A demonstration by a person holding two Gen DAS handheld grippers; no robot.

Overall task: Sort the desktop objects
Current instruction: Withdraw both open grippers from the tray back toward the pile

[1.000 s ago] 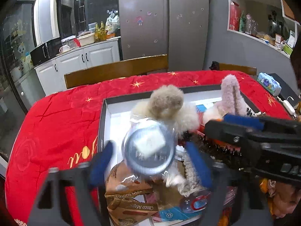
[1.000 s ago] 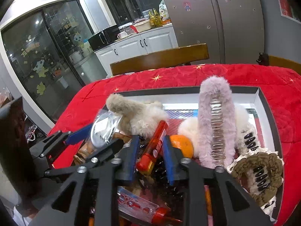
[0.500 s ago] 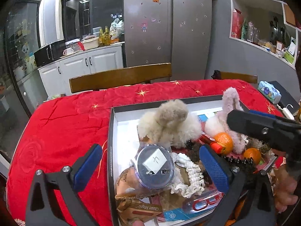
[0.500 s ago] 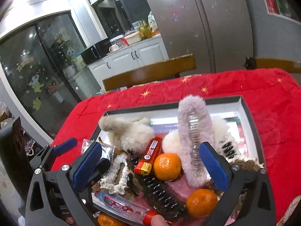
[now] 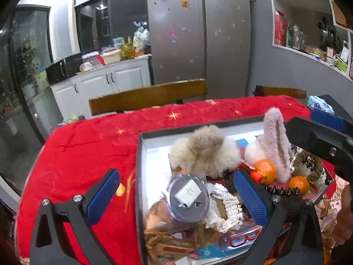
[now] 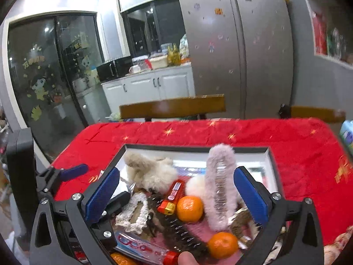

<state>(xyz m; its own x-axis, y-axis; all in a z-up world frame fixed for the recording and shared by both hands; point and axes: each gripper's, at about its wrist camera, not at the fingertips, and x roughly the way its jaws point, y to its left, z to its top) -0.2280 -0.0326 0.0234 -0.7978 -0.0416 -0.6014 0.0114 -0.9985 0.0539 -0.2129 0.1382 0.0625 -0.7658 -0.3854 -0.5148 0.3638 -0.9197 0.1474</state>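
Observation:
A black-rimmed box (image 5: pixel 139 165) with a white floor holds the jumble. In the left wrist view my left gripper (image 5: pixel 176 196) stands open above it; a round clear container with a grey lid and white label (image 5: pixel 188 198) lies loose in the box between the fingers. My right gripper (image 6: pixel 176 196) is wide open over the same box (image 6: pixel 198 149). Below it lie a red tube (image 6: pixel 174 194), two oranges (image 6: pixel 189 208) (image 6: pixel 222 245), a pink fluffy clip (image 6: pixel 218 187) and a beige fluffy clip (image 6: pixel 150 170). Neither gripper touches anything.
The box sits on a red tablecloth (image 5: pixel 88 150) with bare cloth to its left and behind. Wooden chair backs (image 5: pixel 147 96) stand at the far edge. A blue tissue pack (image 5: pixel 321 106) lies far right. Brown snack packets (image 5: pixel 167 243) fill the box's near corner.
The left gripper let go of the round container, which now lies in the box. The right gripper released the red tube, opened wide and drew up and back.

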